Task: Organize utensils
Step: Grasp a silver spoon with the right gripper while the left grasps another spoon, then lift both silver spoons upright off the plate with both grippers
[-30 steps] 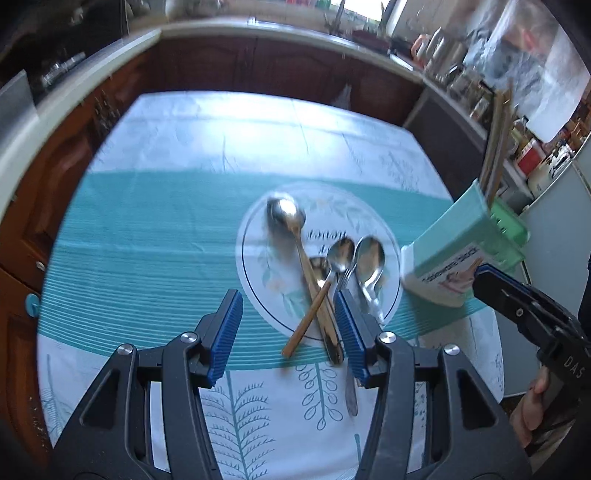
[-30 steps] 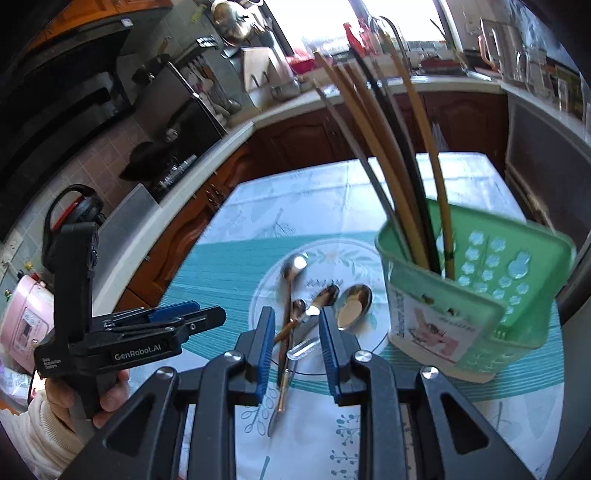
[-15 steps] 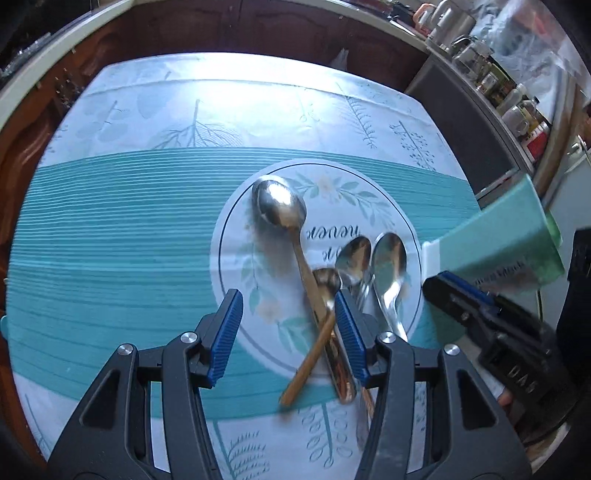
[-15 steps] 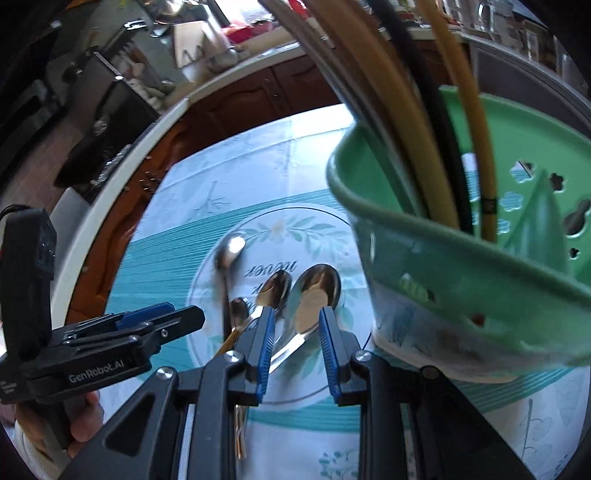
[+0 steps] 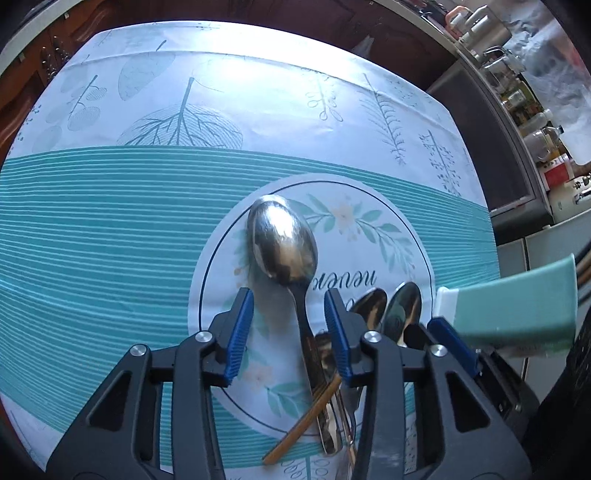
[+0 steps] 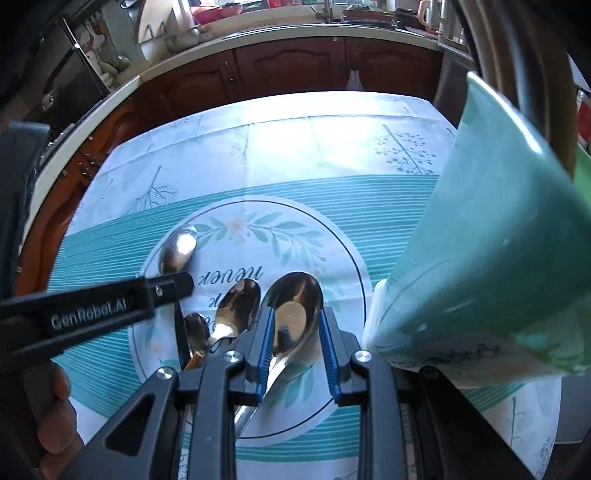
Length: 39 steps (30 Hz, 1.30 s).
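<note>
Dark wood cabinets [image 6: 295,70] (glossy) under a pale countertop [image 6: 258,33].

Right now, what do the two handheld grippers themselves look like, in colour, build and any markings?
Both are the same design. The left gripper and right gripper have black plastic frames with triangular cut-outs, silver pivot screws and blue ribbed pads lining the fingers. The right wrist view shows the left gripper's side printed "GenRobot.AI" in white. A bare hand grips its handle; no sleeve shows.

This is a home kitchen. Dark wooden cabinets [image 6: 295,70] run under a long pale countertop [image 6: 258,31]. Bottles and jars [image 5: 535,122] stand on the side. A leaf-print tablecloth [image 5: 221,110] covers the table, with spoons [image 6: 291,317] on it.
</note>
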### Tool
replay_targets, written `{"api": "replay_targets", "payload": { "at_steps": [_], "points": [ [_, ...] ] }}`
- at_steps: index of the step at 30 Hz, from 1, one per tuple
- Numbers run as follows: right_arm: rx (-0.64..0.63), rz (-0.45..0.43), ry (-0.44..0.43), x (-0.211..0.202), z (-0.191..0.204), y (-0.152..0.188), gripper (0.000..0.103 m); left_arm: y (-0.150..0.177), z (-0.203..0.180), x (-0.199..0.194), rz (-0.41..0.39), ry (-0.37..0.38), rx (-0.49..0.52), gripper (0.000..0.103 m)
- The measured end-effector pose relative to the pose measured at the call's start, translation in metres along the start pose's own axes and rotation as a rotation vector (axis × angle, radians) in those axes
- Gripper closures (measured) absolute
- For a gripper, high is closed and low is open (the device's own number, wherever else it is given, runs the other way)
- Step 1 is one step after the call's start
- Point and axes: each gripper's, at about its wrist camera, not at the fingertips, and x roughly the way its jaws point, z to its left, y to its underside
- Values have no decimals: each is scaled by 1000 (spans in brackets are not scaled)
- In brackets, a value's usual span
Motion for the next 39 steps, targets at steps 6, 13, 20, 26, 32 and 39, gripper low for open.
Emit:
{"api": "replay_targets", "payload": {
  "at_steps": [6,13,20,26,32,39],
  "points": [
    [-47,27,23,6,17,7,78,-12,-8,9,2,-22,-7,81],
    [-40,55,-19,8,11,15,78,-11,-13,12,27,-30,-6,97],
    [-58,39,-101,6,7,21,93,11,3,-2,26,-31,20,102],
    [-96,48,-175,2,7,24,100,36,20,-18,31,-28,38,102],
    [-89,37,-239,-5,2,27,102,53,23,-42,-23,-30,60,102],
    [-80,4,-289,-18,-4,35,102,65,14,-71,-97,-16,106,102]
  ]
}}
